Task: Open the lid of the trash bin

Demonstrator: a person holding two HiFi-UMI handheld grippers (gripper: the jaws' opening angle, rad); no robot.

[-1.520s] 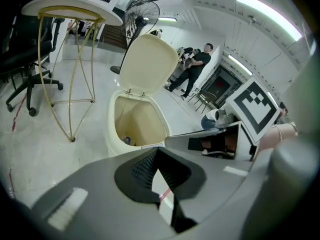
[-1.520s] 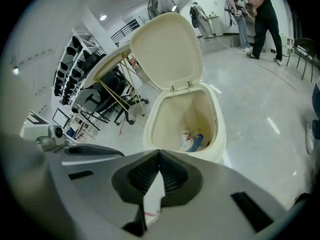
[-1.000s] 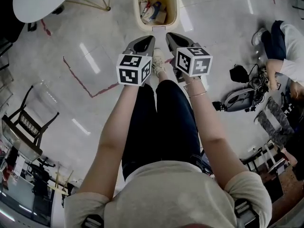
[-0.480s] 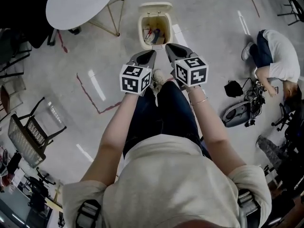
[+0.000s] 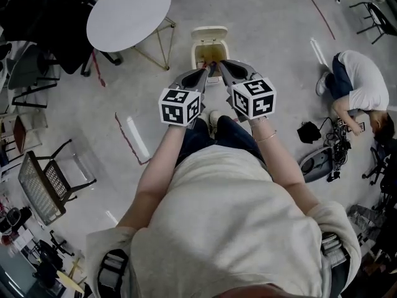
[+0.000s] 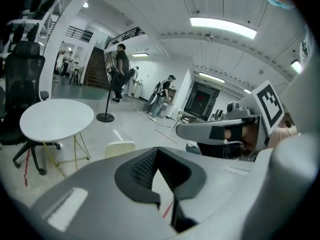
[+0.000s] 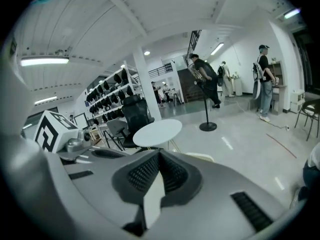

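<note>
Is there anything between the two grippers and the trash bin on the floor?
Nothing visible does. The trash bin stands on the floor straight ahead of the left gripper and the right gripper, both shut and empty. The round table stands aside, further left.

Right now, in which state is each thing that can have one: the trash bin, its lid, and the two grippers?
lid: open, raised at the far side of the bin.
trash bin: upright on the floor, mouth uncovered.
left gripper: shut, nothing between the jaws.
right gripper: shut, nothing between the jaws.
</note>
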